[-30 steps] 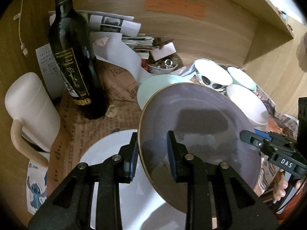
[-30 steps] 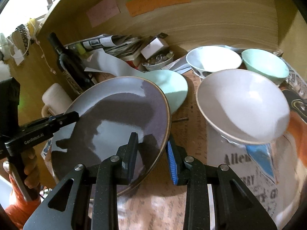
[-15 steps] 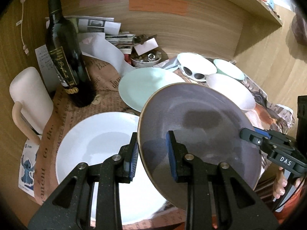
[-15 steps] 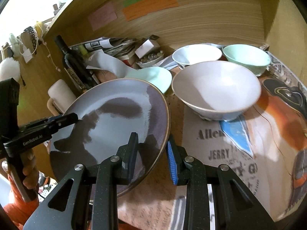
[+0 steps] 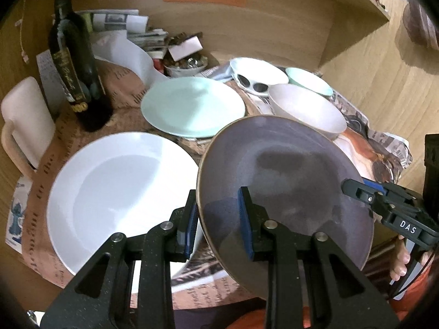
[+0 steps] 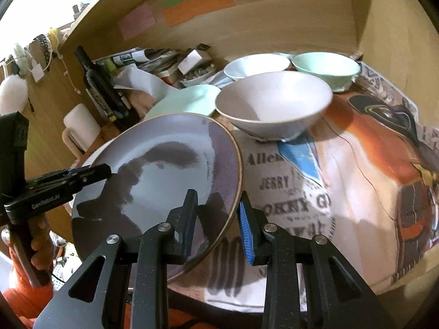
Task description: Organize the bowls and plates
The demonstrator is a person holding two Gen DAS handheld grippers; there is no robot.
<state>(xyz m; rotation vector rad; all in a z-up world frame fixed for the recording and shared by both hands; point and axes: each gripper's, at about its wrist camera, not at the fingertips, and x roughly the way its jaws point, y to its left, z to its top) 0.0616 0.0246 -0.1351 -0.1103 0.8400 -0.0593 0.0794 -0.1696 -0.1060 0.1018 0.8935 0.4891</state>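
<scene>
Left wrist view shows the left hand-held gripper point(image 5: 218, 219) and the right hand-held gripper point(image 6: 218, 219) each pinching the grey plate's point(image 5: 288, 170) rim, beside a white plate point(image 5: 115, 192).

A home: cluttered wooden nook with wine bottle point(image 5: 74, 63) and newspapers point(image 5: 115, 20).

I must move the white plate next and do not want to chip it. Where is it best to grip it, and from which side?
Grip the white plate at its thin raised rim, probably at the near edge, one pad above and one below. It lies flat on the printed paper, so only the rim gives a hold. The near side looks free; the wine bottle and mint plate crowd the far side.
</scene>
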